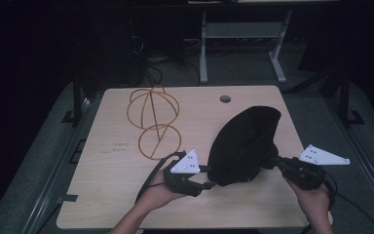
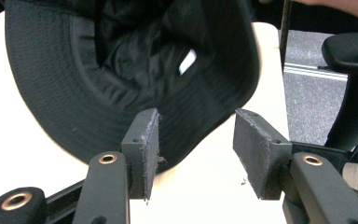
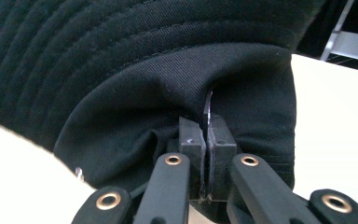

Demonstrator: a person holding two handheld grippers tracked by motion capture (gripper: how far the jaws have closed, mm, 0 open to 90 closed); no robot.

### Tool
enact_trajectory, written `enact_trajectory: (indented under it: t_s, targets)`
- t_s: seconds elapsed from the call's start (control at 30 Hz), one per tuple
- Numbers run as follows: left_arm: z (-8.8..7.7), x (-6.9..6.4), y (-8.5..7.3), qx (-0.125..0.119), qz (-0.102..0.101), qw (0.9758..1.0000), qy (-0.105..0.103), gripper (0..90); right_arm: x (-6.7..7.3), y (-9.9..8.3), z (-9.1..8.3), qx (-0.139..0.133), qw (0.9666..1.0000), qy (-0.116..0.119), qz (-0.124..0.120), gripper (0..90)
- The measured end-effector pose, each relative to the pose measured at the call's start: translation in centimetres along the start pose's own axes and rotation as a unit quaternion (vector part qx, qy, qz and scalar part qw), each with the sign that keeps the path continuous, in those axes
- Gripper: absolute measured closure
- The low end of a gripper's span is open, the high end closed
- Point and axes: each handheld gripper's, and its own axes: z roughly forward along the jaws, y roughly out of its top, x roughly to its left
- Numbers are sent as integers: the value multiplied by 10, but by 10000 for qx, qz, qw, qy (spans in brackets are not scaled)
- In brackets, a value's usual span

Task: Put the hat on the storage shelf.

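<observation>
Black hat [image 1: 246, 146] lifted, pinched in right gripper [image 3: 207, 135]; left gripper [image 2: 196, 149] jaws apart, off brim. Wire stand [image 1: 153, 122] still unused.

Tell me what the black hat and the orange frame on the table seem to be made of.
Black hat: woven cloth, likely cotton twill, matte; diagonal weave and stitched brim rows show, and it creases where pinched. Orange frame: thin hoops, seemingly wire or plastic rod; too small to tell which.
</observation>
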Motion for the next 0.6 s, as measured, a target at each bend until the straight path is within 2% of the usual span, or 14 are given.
enact_trajectory:
  t_s: [0.1,0.37,0.6]
  targets:
    - [-6,2,-9,-7,-91,9999,47,497,-1,9,-2,-31,10000,23,29,875]
    - [-20,9,-33,14,-346,9992,217,477,-1,34,-4,-79,9999,58,-86,875]
    - [-33,13,-53,100,-520,9978,410,459,0,57,-2,-255,9995,185,-40,875]
